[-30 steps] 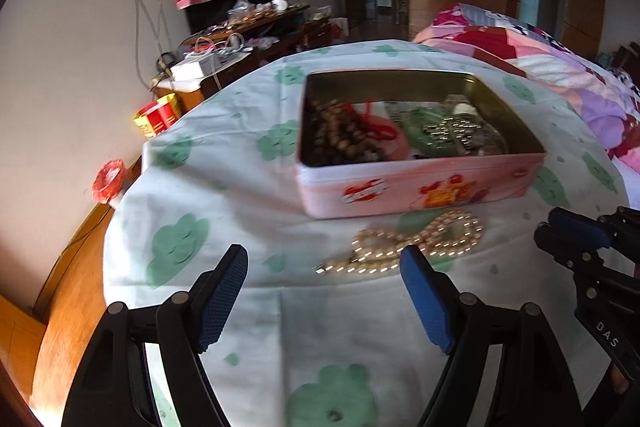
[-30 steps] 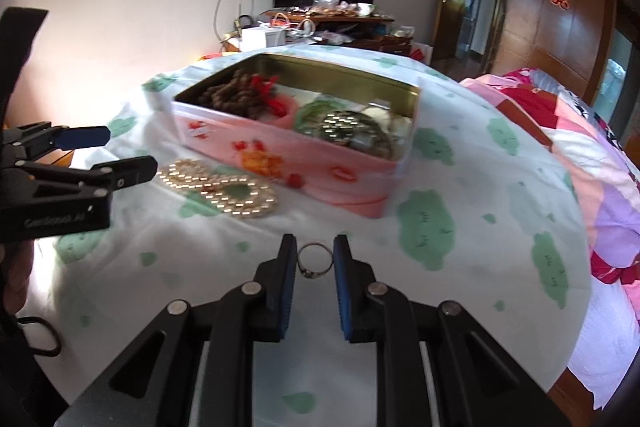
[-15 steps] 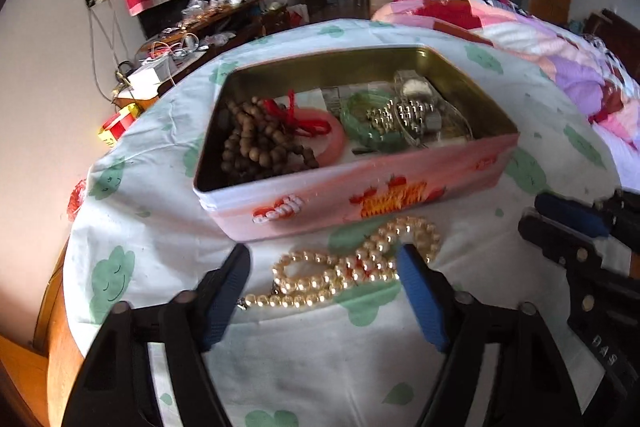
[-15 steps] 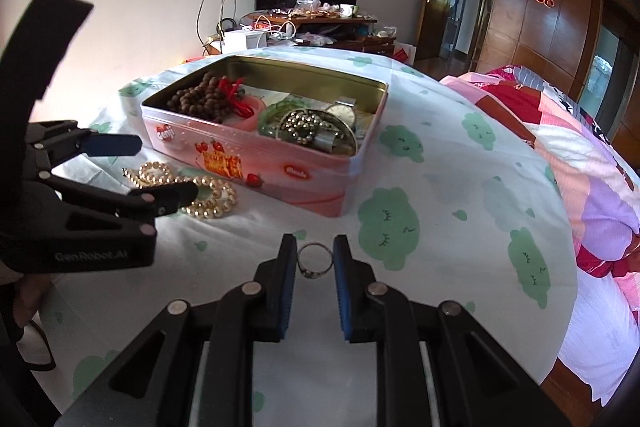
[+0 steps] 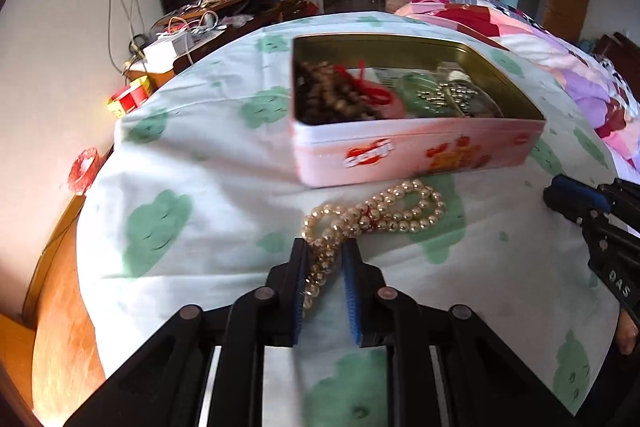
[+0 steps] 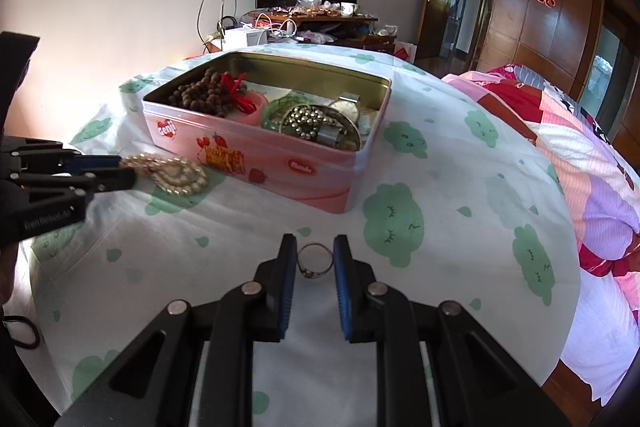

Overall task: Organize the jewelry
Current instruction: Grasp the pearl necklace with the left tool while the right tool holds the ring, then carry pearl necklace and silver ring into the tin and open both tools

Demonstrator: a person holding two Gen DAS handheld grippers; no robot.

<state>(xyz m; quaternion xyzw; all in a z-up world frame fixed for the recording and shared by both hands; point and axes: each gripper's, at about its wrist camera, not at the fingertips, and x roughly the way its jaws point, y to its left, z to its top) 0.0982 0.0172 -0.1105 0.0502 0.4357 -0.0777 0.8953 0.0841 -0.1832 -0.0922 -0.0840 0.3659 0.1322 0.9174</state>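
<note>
Pearl-coloured bead necklace (image 5: 372, 217) lay in loose loops on the cloth-covered surface (image 5: 192, 163), just in front of the open pink rectangular metal tin (image 5: 416, 155). Its long axis ran roughly along the tin's near wall, with one end trailing back toward the left hand-held gripper (image 5: 325, 259). That trailing end sat between the blue pads, whose jaws had just been closing; they stood close on either side of the strand and appeared to pinch it, while the rest of the necklace rested on the cloth ahead and to the right of the fingertips. From there the tin was straight beyond the necklace, so the carry would likely be a short lift up and forward over the near rim.

The right hand-held gripper (image 6: 315, 259) was clamped on a small thin metal ring (image 6: 315, 261), held upright between its pads above the cloth. The tin lay ahead of it and slightly to the left, its near corner nearest. Inside were brown wooden beads with a red cord (image 6: 208, 95), a green bangle (image 6: 276, 111) and a silver ball chain (image 6: 310, 121). The left hand-held gripper was much the nearer to the necklace; the right was well apart from it.
</note>
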